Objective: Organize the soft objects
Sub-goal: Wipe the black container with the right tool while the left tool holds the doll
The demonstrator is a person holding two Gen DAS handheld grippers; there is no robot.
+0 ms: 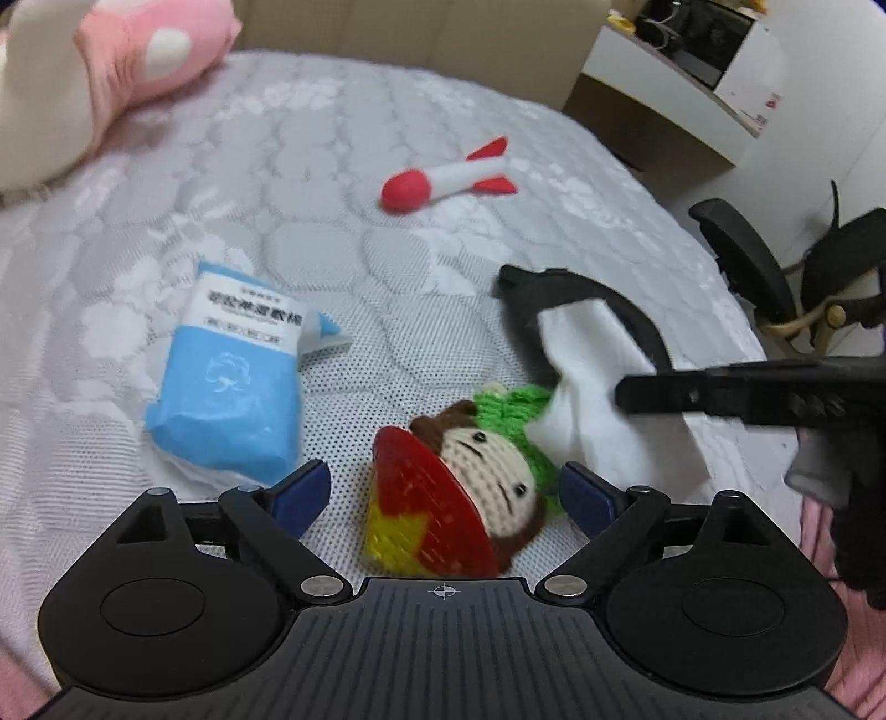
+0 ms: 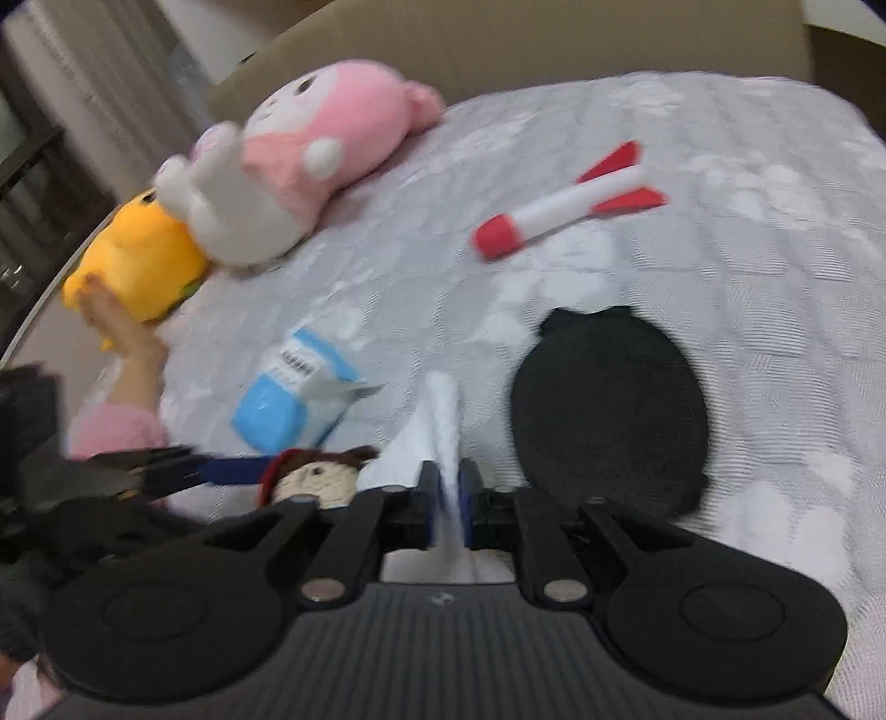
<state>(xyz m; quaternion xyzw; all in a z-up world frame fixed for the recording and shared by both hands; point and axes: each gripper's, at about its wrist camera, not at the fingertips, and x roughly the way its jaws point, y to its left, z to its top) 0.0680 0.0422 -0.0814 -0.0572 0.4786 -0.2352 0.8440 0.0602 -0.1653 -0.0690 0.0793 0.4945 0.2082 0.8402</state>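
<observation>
My left gripper [image 1: 443, 493] hangs with its 2 fingers spread either side of the crocheted doll [image 1: 470, 487], which lies on the grey quilted bed [image 1: 343, 183]. My right gripper [image 2: 449, 501] pinches a white cloth [image 2: 437, 426] just beside the black pad [image 2: 609, 410]. The blue cotton pack [image 1: 232, 376] and foam rocket [image 1: 448, 177] lie farther off.

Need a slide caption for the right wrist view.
Right gripper pinches white cloth beside black pad on the quilted bed.

A grey quilted bed [image 1: 343, 166] with a tan headboard [image 1: 421, 39] stands beside a white nightstand [image 1: 653, 105] and black office chair [image 1: 786, 277].
</observation>
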